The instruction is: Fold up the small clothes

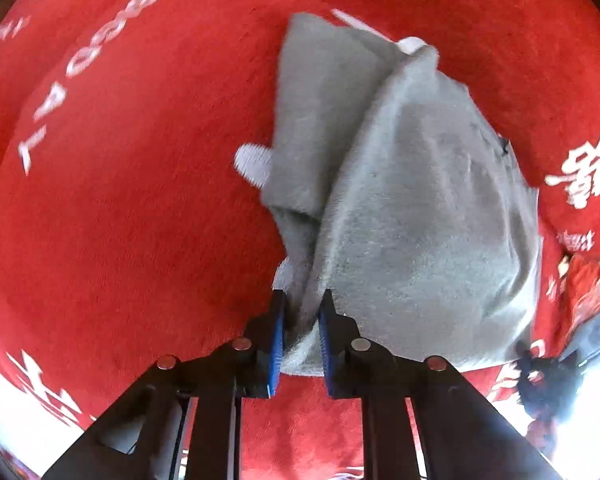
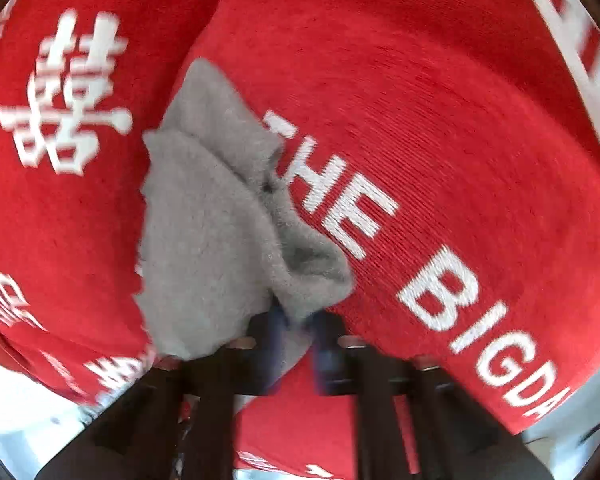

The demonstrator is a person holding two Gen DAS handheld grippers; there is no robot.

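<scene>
Grey garment (image 1: 400,200) draped on red cloth (image 1: 140,200), pinched near by left claw (image 1: 302,320) and right claw (image 2: 296,320). "THE BIGDA" (image 2: 400,272) legible only from right wrist.

A small fuzzy garment (image 1: 400,200) of plain pale grey lies on a bright red woven cloth (image 1: 140,200) printed with white block letters and white Chinese characters beside the garment. The black gripper fingers (image 1: 276,344) carry blue ribbed pads.
</scene>
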